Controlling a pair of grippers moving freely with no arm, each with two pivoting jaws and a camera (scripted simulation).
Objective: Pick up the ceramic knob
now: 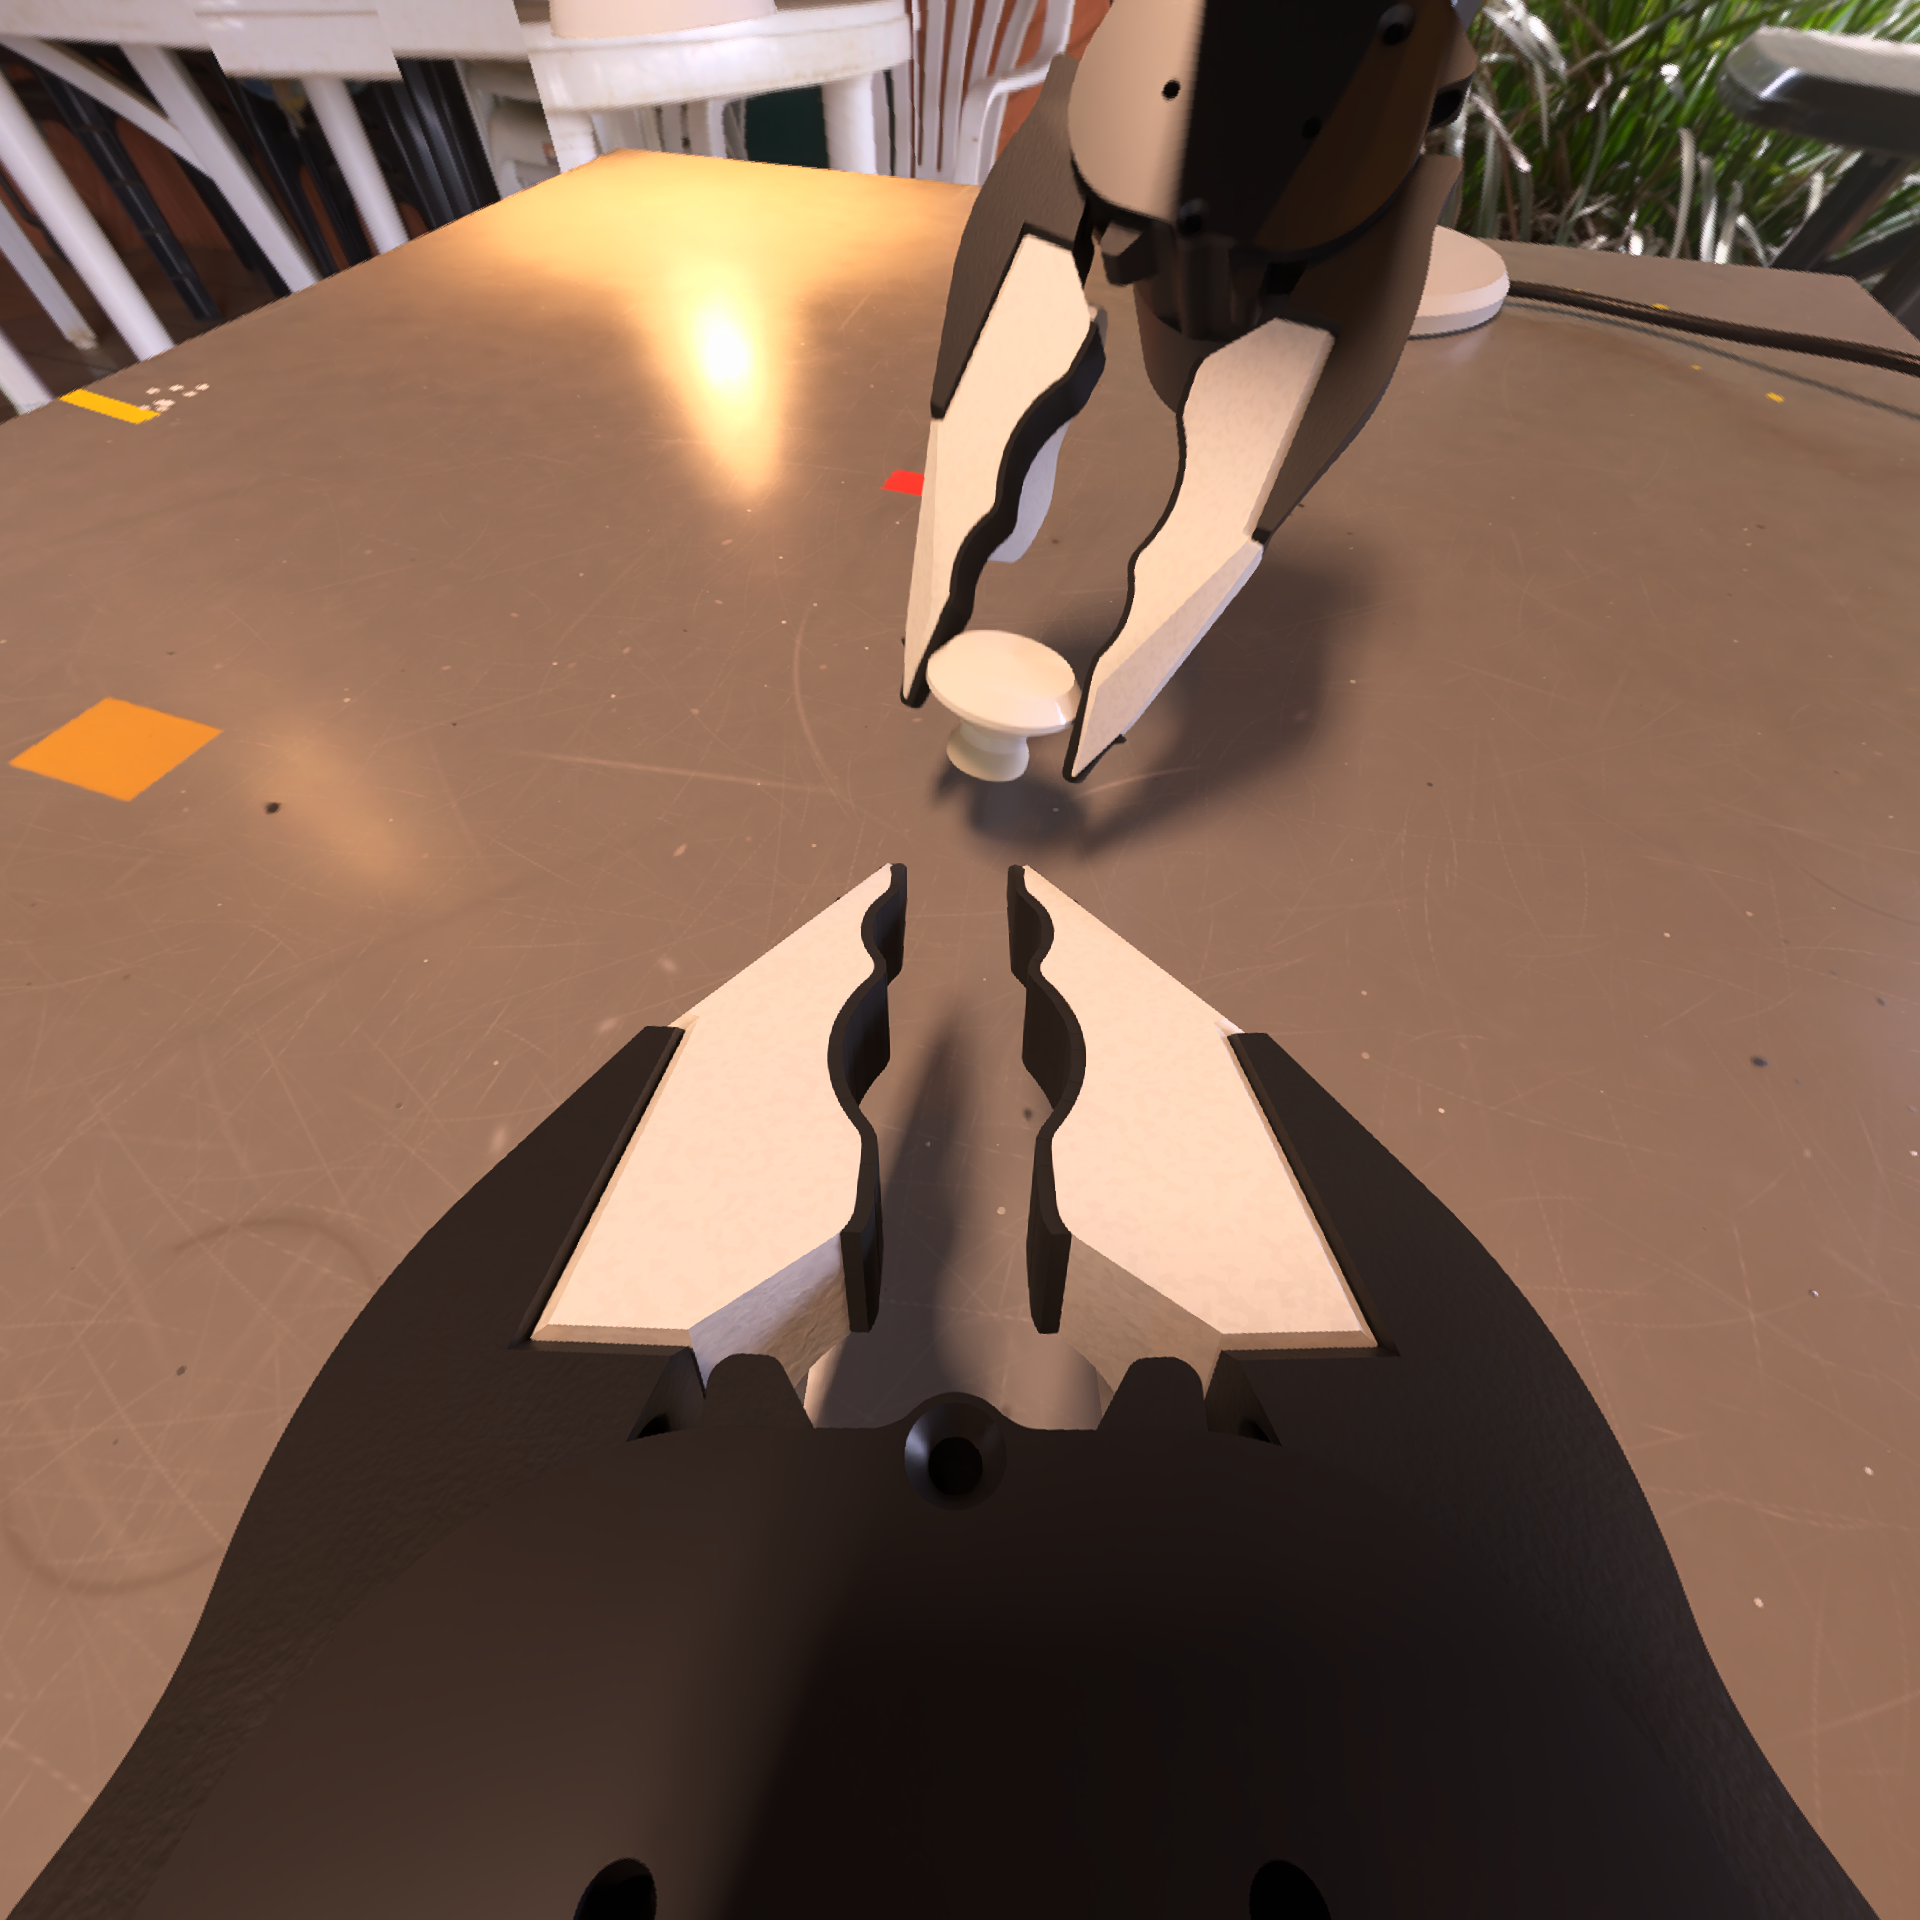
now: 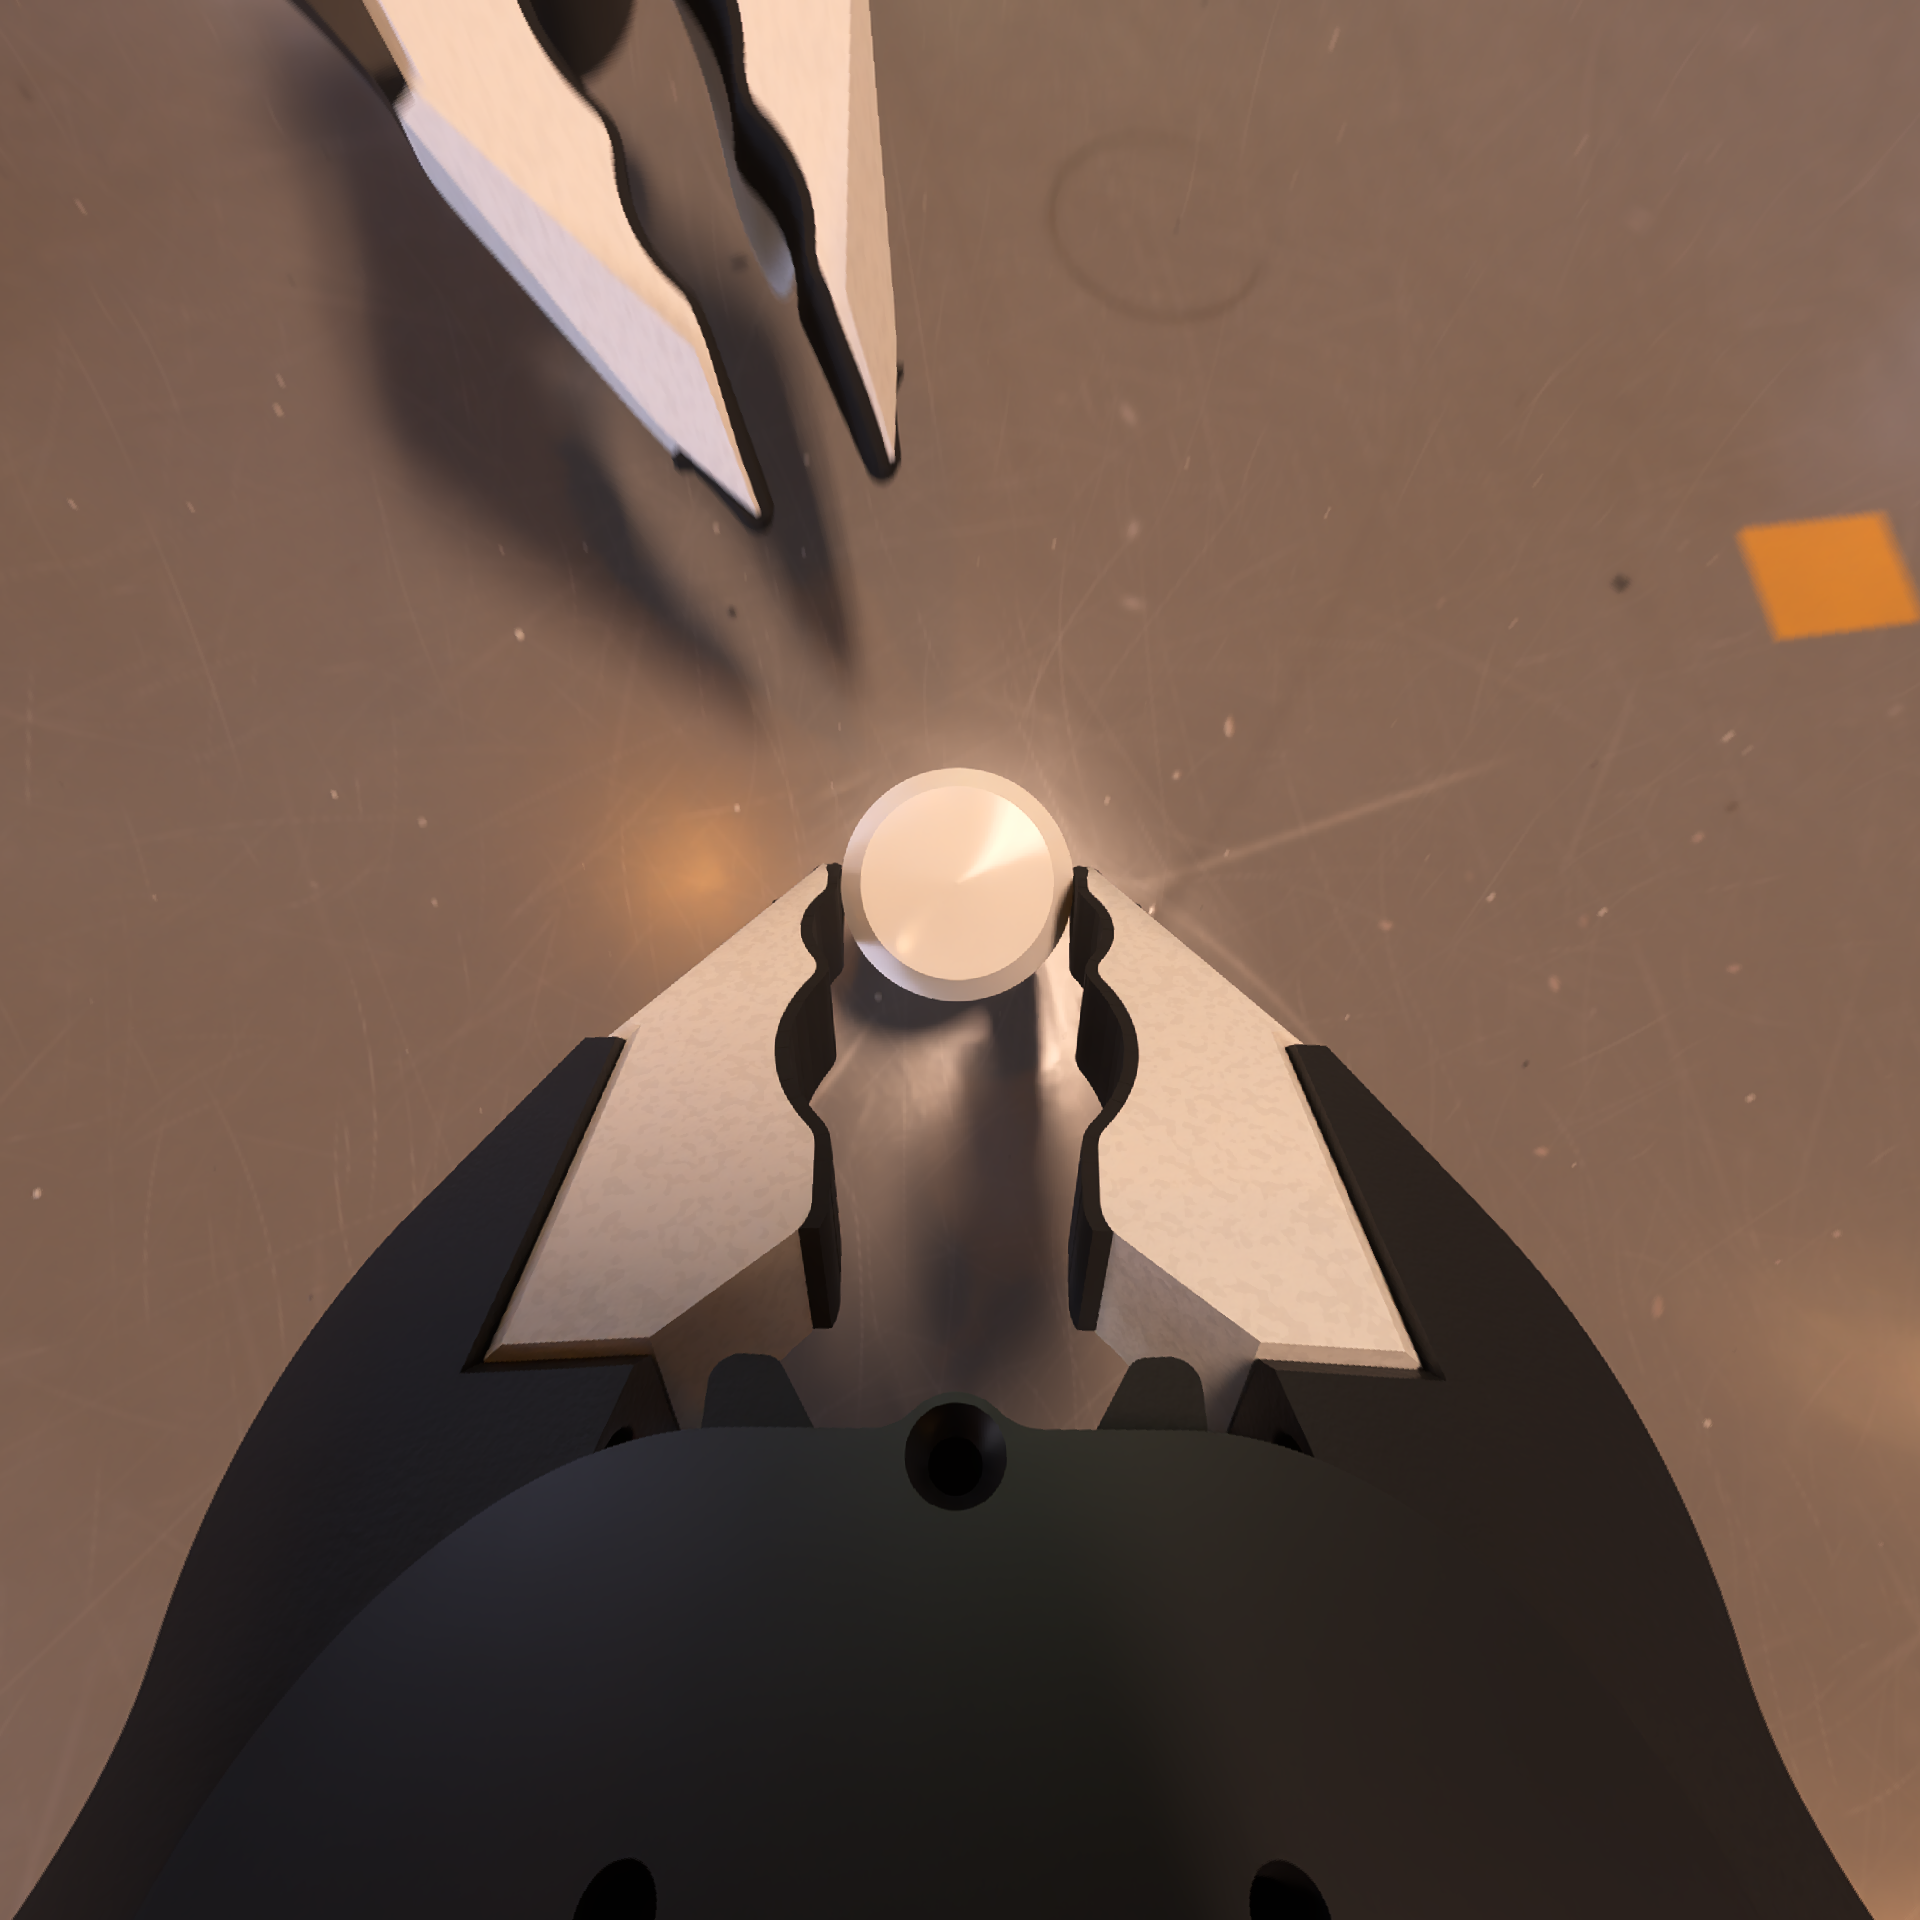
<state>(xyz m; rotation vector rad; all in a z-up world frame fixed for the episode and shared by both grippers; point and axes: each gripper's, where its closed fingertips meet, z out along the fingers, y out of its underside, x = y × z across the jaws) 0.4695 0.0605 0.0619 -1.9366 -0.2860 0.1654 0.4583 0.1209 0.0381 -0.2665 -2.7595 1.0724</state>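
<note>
Left gripper (image 1: 956, 883) and right gripper (image 2: 954, 883): matte black flared bodies, cream wedge fingers (image 1: 748, 1122) with wavy black inner pads, one round screw hole (image 2: 954, 1460) at centre base.

From my right wrist feed, the left gripper (image 2: 826, 488) runs off the top edge, slightly blurred. The knob's (image 2: 956, 883) stem hides under its cap; contact with my fingertips (image 2: 1081, 883)—can't tell.
</note>
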